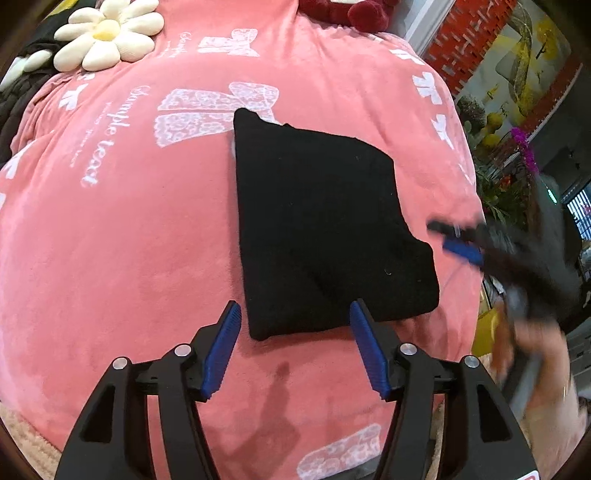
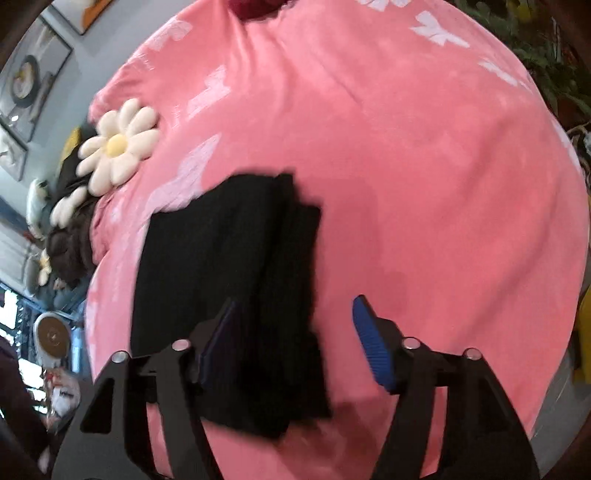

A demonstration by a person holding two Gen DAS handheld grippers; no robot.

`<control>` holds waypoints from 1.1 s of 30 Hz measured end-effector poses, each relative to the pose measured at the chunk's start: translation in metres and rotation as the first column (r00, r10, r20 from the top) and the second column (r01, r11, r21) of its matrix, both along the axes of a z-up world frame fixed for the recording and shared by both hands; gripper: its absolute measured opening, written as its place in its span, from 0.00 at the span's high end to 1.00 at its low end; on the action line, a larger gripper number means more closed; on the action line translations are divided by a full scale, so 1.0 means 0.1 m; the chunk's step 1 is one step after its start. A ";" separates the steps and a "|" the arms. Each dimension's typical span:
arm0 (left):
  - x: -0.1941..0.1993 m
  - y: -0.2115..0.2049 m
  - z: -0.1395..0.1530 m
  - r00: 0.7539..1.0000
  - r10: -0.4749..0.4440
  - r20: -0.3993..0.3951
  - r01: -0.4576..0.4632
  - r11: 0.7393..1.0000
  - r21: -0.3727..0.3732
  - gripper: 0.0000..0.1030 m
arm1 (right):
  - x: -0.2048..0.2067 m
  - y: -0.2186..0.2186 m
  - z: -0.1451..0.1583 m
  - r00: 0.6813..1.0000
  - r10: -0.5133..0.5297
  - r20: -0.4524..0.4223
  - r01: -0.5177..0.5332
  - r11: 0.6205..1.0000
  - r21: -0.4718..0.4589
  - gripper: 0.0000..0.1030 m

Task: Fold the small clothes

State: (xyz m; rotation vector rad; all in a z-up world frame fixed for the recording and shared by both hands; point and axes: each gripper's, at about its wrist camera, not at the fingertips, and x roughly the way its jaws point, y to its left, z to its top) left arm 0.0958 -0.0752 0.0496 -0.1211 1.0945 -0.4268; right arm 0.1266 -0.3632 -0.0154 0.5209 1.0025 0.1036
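A folded black garment [image 1: 325,229] lies flat on the pink blanket [image 1: 129,240]. My left gripper [image 1: 295,314] is open and empty, its fingers straddling the garment's near edge just above it. My right gripper [image 2: 293,310] is open and empty over the garment [image 2: 229,280], whose stacked folds show under its left finger. In the left wrist view the right gripper [image 1: 458,240] is blurred at the garment's right side, held by a hand.
A white daisy cushion [image 1: 107,35] and dark clothes lie at the blanket's far left; the cushion also shows in the right wrist view [image 2: 118,144]. A dark red plush [image 1: 354,13] sits at the far edge. Plants and flowers [image 1: 517,155] stand beyond the right edge.
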 end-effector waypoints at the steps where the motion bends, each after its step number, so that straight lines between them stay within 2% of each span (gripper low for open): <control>1: 0.01 -0.01 -0.01 1.000 0.000 -0.004 0.000 1.000 0.003 0.43 | -0.06 0.07 -0.05 1.000 0.016 -0.016 -0.016 1.000 0.008 0.39; 5: 0.07 -0.12 0.00 1.000 -0.014 -0.002 0.014 1.000 0.025 0.40 | 0.01 0.22 -0.21 0.998 0.022 -0.058 -0.026 0.996 -0.083 0.39; 7: 0.17 -0.16 -0.02 1.000 -0.015 0.001 0.015 0.999 0.039 0.30 | 0.10 0.18 -0.23 0.998 0.013 -0.055 -0.015 0.999 -0.049 0.31; 8: 0.26 -0.17 -0.05 1.000 -0.006 -0.009 0.007 0.999 0.039 0.30 | 0.17 0.15 -0.25 0.999 0.006 -0.053 -0.008 1.000 -0.023 0.28; 10: 0.44 -0.15 -0.12 0.999 0.018 -0.039 -0.018 1.000 0.006 0.30 | 0.29 0.12 -0.28 0.999 0.001 -0.050 0.000 1.000 0.010 0.24; 11: 0.54 -0.12 -0.16 0.997 0.038 -0.066 -0.038 0.999 -0.005 0.30 | 0.35 0.10 -0.29 0.998 -0.007 -0.057 0.008 1.000 0.018 0.19; 13: 0.76 -0.08 -0.28 0.989 0.070 -0.132 -0.078 0.995 -0.054 0.30 | 0.40 0.07 -0.32 0.998 -0.018 -0.066 0.020 0.999 0.026 0.15; 16: 1.00 -0.02 -0.38 0.979 0.112 -0.170 -0.134 0.983 -0.128 0.30 | 0.50 0.01 -0.36 0.998 -0.018 -0.065 0.022 0.998 0.064 0.12; 18: 1.13 0.00 -0.48 0.971 0.130 -0.200 -0.161 0.976 -0.147 0.30 | 0.57 0.01 -0.46 0.997 -0.009 -0.074 0.017 0.994 0.110 0.12; 20: 1.22 0.02 -0.58 0.961 0.142 -0.236 -0.183 0.970 -0.162 0.29 | 0.61 0.03 -0.51 0.997 -0.007 -0.074 0.016 0.993 0.119 0.09; 23: 1.23 0.01 -0.59 0.967 0.136 -0.216 -0.177 0.967 -0.183 0.28 | 0.61 0.09 -0.49 0.999 0.005 -0.045 -0.001 0.997 0.078 0.08; 24: 1.22 -0.01 -0.58 0.970 0.127 -0.206 -0.164 0.971 -0.176 0.33 | 0.62 0.12 -0.47 0.999 0.015 -0.031 -0.013 0.997 0.070 0.09; 25: 1.21 -0.01 -0.56 0.973 0.115 -0.199 -0.153 0.970 -0.186 0.54 | 0.64 0.14 -0.45 0.999 0.032 -0.019 -0.030 0.997 0.072 0.26; 26: 1.21 -0.03 -0.56 0.975 0.090 -0.202 -0.131 0.970 -0.203 0.57 | 0.66 0.16 -0.44 0.998 0.061 -0.014 -0.059 0.993 0.099 0.51; 28: 1.21 -0.03 -0.50 0.976 0.080 -0.201 -0.121 0.971 -0.206 0.73 | 0.69 0.19 -0.38 0.998 0.060 -0.022 -0.057 0.990 0.125 0.69; 29: 1.20 -0.02 -0.45 0.977 0.072 -0.202 -0.116 0.969 -0.219 0.75 | 0.67 0.20 -0.30 0.998 0.057 -0.017 -0.055 0.993 0.107 0.74; 33: 1.13 0.03 -0.16 0.979 0.046 -0.201 -0.099 0.961 -0.259 0.78 | 0.56 0.25 0.04 0.999 0.043 0.017 -0.045 0.995 0.091 0.78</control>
